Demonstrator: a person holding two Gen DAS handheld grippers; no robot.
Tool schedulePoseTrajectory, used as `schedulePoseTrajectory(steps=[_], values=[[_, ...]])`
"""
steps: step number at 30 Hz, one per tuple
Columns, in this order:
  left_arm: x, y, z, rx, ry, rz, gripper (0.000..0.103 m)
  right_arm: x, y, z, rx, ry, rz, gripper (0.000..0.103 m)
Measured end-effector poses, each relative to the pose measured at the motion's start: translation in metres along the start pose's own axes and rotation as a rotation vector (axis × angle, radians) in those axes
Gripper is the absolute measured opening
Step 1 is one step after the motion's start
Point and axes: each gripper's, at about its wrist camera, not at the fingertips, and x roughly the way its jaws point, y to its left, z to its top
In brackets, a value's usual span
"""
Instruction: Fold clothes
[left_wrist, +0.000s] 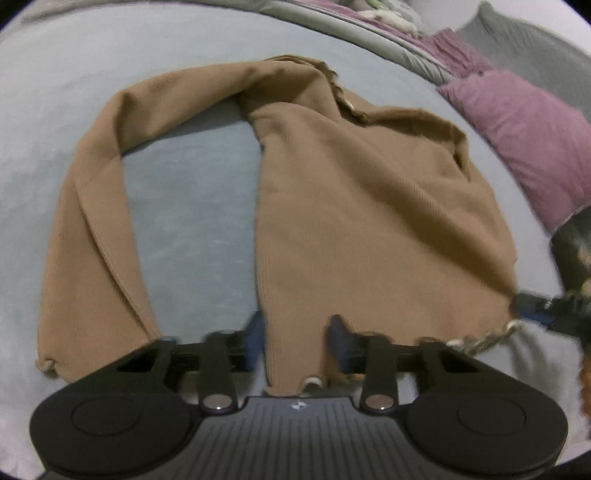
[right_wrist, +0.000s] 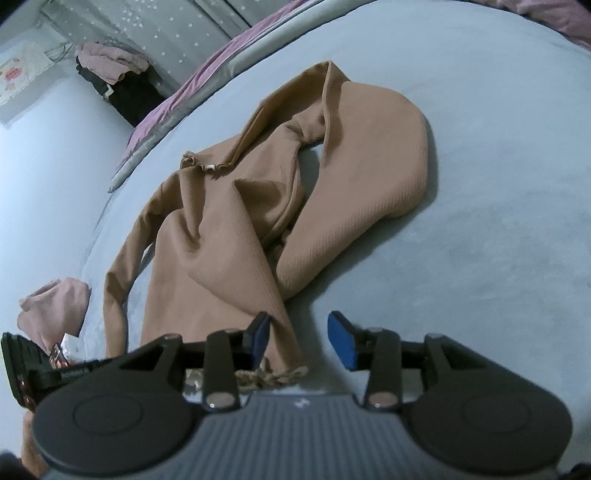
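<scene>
A tan ribbed long-sleeved top (left_wrist: 354, 206) lies on a light blue bed cover (left_wrist: 192, 206). In the left wrist view my left gripper (left_wrist: 295, 341) is open, its blue pads either side of the top's frilled hem corner, which lies between them. One sleeve (left_wrist: 92, 236) curves off to the left. My right gripper (left_wrist: 524, 308) shows at the right edge by the other hem corner. In the right wrist view my right gripper (right_wrist: 303, 341) is open, with the frilled hem (right_wrist: 273, 376) by its left pad (right_wrist: 258, 338). The top (right_wrist: 229, 240) stretches away, rumpled.
Purple pillows (left_wrist: 524, 136) lie at the right of the bed. A pink garment (right_wrist: 55, 310) lies at the left in the right wrist view, by the other gripper's body (right_wrist: 22, 365). Clothes are heaped by a curtain (right_wrist: 110, 70) beyond the bed.
</scene>
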Motion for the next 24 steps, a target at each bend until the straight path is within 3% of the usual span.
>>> schedulePoseTrajectory(steps=[1, 8, 19, 24], values=[[-0.001, -0.004, -0.001, 0.023, -0.008, 0.011, 0.006, 0.0, 0.0, 0.0, 0.003, 0.001, 0.0, 0.038], [-0.029, 0.006, 0.005, -0.006, -0.106, 0.01, 0.005, 0.001, 0.006, 0.0, -0.001, -0.004, 0.011, 0.048], [-0.049, 0.058, 0.009, -0.086, -0.195, 0.207, 0.005, 0.004, 0.017, 0.0, 0.001, 0.008, 0.042, 0.053], [-0.044, 0.074, 0.01, -0.128, -0.199, 0.214, 0.006, 0.017, 0.028, -0.005, -0.007, 0.043, 0.057, 0.053]])
